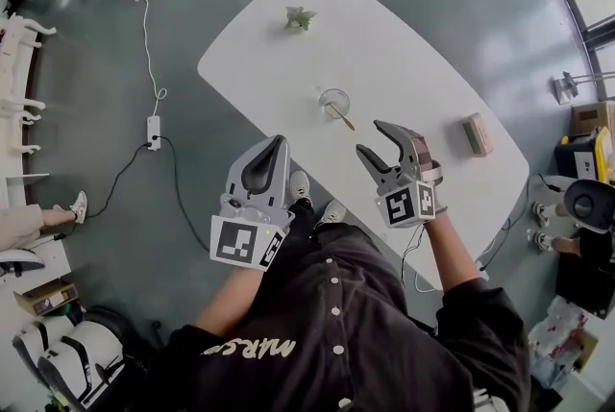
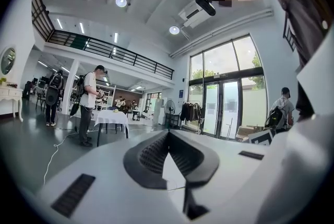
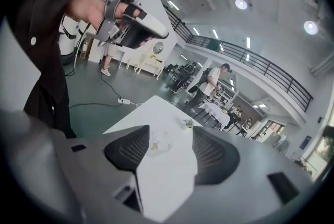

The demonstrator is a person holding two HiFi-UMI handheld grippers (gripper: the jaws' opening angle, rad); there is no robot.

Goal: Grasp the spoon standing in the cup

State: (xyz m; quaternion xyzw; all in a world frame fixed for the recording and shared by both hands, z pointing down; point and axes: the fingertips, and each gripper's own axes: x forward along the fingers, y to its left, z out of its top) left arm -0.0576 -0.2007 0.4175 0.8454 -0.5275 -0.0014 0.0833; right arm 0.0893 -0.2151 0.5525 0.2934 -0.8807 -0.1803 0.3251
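Cup (image 3: 158, 143) stands framed between the right gripper's (image 3: 171, 134) spread, empty fingers; head view shows its spoon (image 1: 342, 117); left gripper's (image 2: 168, 135) fingers, pressed together, face the hall.

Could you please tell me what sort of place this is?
Probably a large open hall, perhaps a studio or shared workspace: a railed mezzanine runs along one wall, tall glass doors let in daylight, and a white table stands on a grey floor.

a large hall with a glossy grey floor (image 1: 96, 64), a white oval table (image 1: 404, 64), a railed balcony (image 2: 104, 48), tall glass doors (image 2: 224, 92) and round ceiling lights (image 2: 121, 1). a power strip (image 1: 154, 130) lies on the floor.
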